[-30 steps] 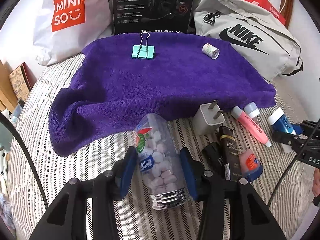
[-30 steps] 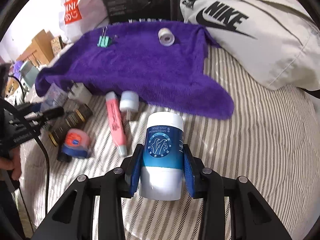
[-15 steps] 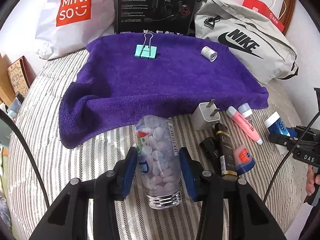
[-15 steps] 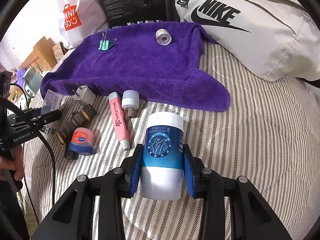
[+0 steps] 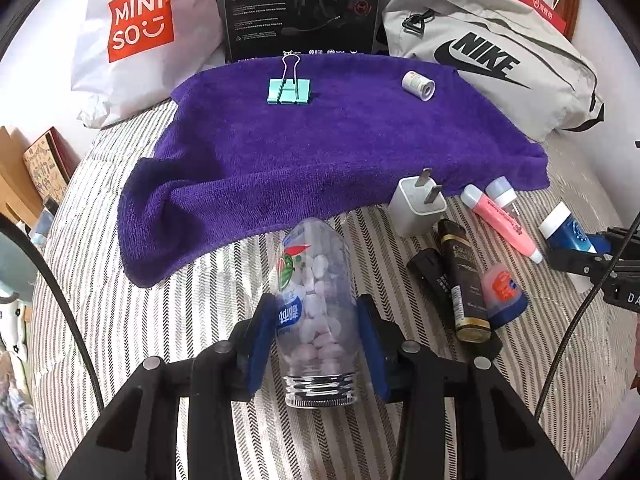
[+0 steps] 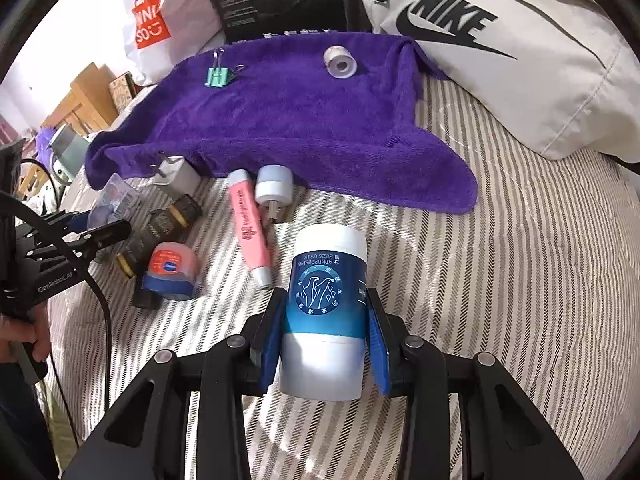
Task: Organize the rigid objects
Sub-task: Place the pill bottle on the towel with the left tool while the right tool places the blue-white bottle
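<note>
My left gripper (image 5: pixel 316 344) is shut on a clear candy bottle (image 5: pixel 316 300) full of white and pink pellets, held above the striped bed. My right gripper (image 6: pixel 326 336) is shut on a blue and white canister (image 6: pixel 326 300), also lifted over the bed. A purple towel (image 5: pixel 320 152) lies ahead in both views, carrying a teal binder clip (image 5: pixel 289 89) and a small white roll (image 5: pixel 418 85). From the right wrist view the left gripper (image 6: pixel 100 232) shows at the far left with the bottle in it.
Between the grippers lie a white charger plug (image 5: pixel 416 208), a pink tube (image 5: pixel 500 222), a dark tube (image 5: pixel 464 280), a small blue-capped jar (image 5: pixel 502 294) and a small white cap piece (image 6: pixel 274 186). A Miniso bag (image 5: pixel 140 32), black box (image 5: pixel 300 4) and Nike bag (image 5: pixel 492 56) line the back.
Both grippers have drawn back and risen slightly with their objects still held; the towel and loose items look farther away and more of the bed shows.
</note>
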